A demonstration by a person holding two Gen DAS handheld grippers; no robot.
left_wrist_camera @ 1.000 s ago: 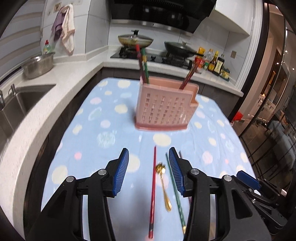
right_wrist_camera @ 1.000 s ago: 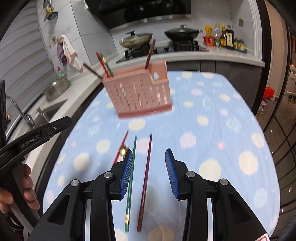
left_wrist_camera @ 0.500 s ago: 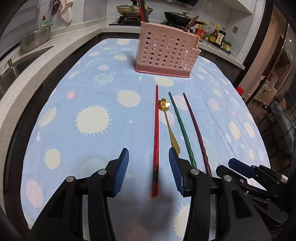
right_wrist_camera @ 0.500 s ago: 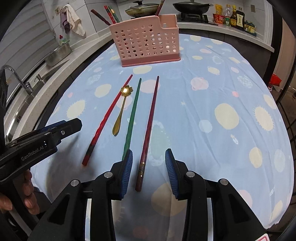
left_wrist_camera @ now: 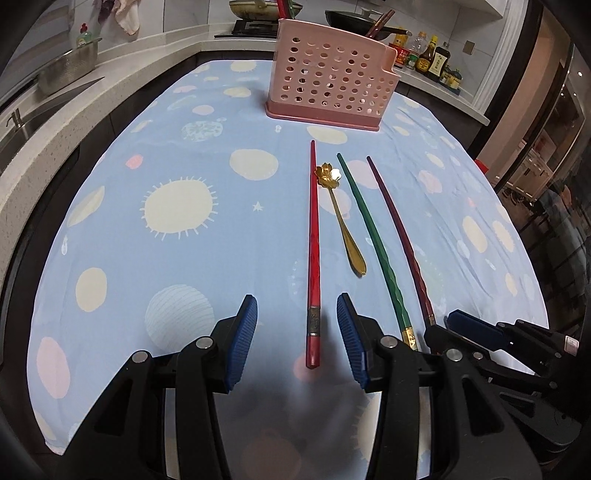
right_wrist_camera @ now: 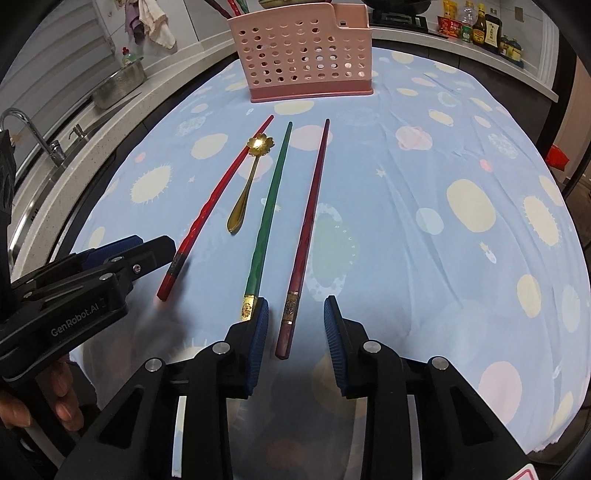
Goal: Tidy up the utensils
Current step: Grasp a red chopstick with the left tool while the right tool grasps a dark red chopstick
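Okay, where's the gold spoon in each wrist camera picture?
Left wrist view: the gold spoon lies right of centre, between the red chopstick and the green chopstick.
Right wrist view: the gold spoon lies left of centre, between the same two chopsticks.
Shared landmark: the pink utensil basket beyond it.

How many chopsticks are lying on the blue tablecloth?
3. The red chopstick lies leftmost, the green chopstick right of the gold spoon, the maroon chopstick rightmost. More stand in the pink holder, partly hidden.

We cannot read the bottle labels point(right_wrist_camera: 484, 27) by the far counter, and the chopsticks point(left_wrist_camera: 380, 22) in the holder point(left_wrist_camera: 332, 85) run past the top edge.
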